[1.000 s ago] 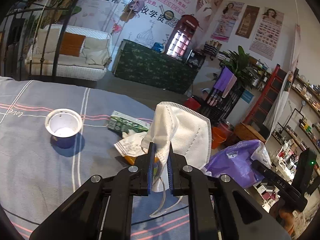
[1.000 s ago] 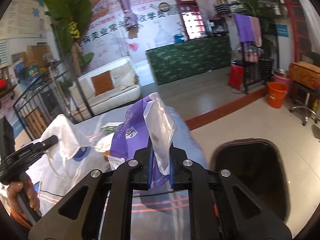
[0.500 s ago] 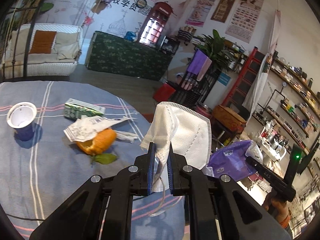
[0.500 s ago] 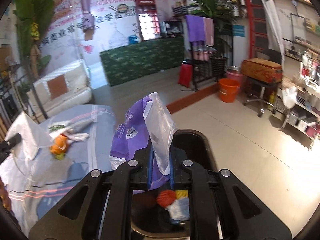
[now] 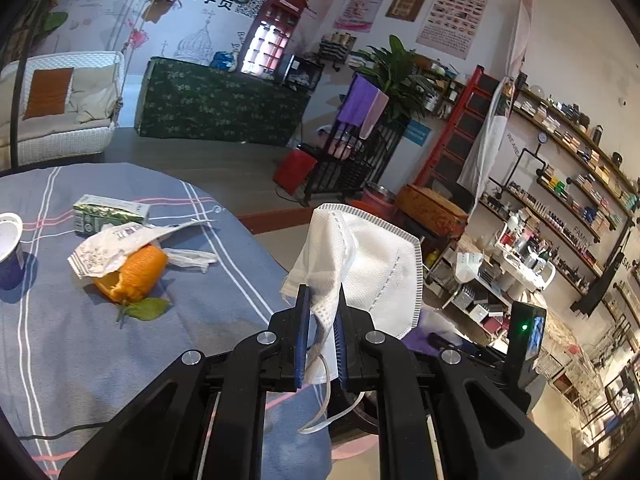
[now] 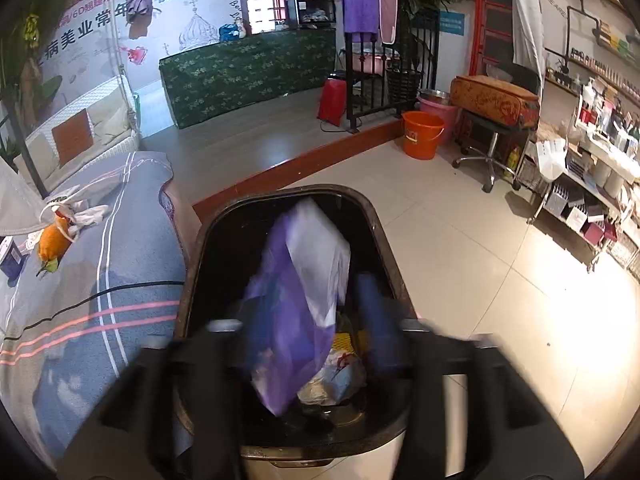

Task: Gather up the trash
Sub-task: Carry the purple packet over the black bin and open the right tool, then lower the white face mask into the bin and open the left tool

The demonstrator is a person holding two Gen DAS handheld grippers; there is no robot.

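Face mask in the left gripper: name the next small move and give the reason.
Probably carry the face mask over the trash bin and let go. The left gripper is shut on it, and the right gripper is opening, its purple bag dropping into the bin.

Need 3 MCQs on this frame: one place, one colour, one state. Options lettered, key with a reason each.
1. Where is the purple and clear plastic bag?
A. On the striped tablecloth
B. Over the open dark-rimmed trash bin
C. On the sofa

2. What colour is the bucket on the tiled floor?
A. Orange
B. Blue
C. White

3. What does the left gripper hold?
A. A paper cup
B. Nothing
C. A white folded face mask

Key: B, the bag hangs inside the bin's rim, between the right gripper's opening jaws; A, the bucket is plainly orange; C, the left jaws pinch the mask's edge.
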